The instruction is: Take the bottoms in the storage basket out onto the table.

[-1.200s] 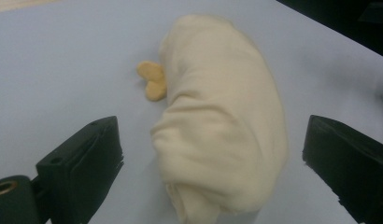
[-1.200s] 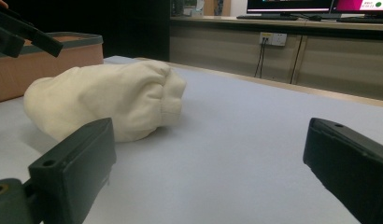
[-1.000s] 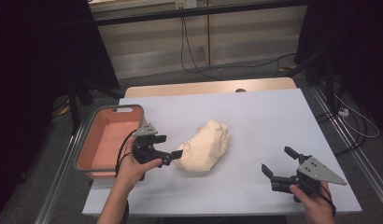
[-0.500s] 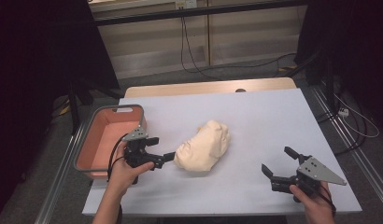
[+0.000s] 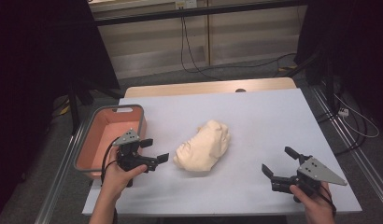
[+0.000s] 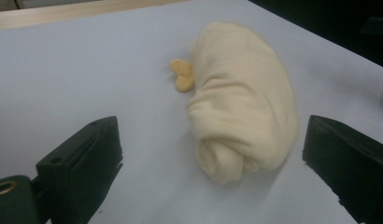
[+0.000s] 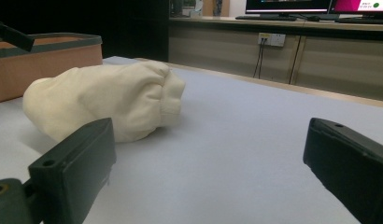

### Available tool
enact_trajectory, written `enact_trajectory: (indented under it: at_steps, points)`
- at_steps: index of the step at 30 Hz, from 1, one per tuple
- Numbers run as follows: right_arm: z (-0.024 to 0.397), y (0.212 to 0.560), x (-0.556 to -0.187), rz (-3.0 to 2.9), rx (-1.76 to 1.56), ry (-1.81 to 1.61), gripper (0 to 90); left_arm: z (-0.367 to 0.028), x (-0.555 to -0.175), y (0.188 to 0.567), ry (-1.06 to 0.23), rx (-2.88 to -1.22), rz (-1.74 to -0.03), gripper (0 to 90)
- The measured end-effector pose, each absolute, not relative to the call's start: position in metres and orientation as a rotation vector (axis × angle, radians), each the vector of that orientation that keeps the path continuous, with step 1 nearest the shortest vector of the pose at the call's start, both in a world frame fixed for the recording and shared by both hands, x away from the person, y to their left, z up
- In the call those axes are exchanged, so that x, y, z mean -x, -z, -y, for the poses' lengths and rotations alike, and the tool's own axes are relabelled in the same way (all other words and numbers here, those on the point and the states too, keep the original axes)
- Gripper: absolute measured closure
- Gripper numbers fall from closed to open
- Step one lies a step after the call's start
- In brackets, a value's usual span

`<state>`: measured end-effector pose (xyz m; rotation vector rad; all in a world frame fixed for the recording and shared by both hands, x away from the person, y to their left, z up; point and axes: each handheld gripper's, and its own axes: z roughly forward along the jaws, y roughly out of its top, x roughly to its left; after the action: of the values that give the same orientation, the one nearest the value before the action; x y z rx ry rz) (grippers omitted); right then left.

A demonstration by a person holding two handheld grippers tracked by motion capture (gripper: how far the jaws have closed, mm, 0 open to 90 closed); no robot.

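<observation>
High view, cloth bundle (image 5: 203,151): cream, rolled and bunched, lying mid-table on the pale table (image 5: 255,121), between the two grippers.
High view, left gripper (image 5: 154,150): jaws spread, released, just beside the bundle's near-left end, not touching.
High view, right gripper (image 5: 279,162): jaws spread, holding nothing, well apart from the bundle, near the front right edge.
High view, basket (image 5: 133,109): orange inside, grey rim, at the table's left edge; no contents visible inside.
Left gripper view, cloth bundle (image 6: 243,100): soft folds, rolled end facing the jaws; judged light, limp, not fragile, likely to sag or unroll when lifted.
Left gripper view, small yellow piece (image 6: 181,74): beside the bundle's far side; nature unclear.
Left gripper view, hold point: judged best across the thick rolled end, pinching several layers.
Right gripper view, cloth bundle (image 7: 105,100): resting flat, basket (image 7: 45,58) behind it.
</observation>
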<state>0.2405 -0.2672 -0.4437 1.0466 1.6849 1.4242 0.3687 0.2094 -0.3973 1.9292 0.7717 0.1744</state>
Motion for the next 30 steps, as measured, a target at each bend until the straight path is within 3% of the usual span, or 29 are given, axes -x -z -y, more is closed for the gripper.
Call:
enact_trajectory:
  at_steps: [30]
  points:
    - [0.267,0.443,-0.240,-1.691,-1.046,-1.428,2.2,-0.229,-0.358,0.399,-0.252,-1.891,-0.746,4.7]
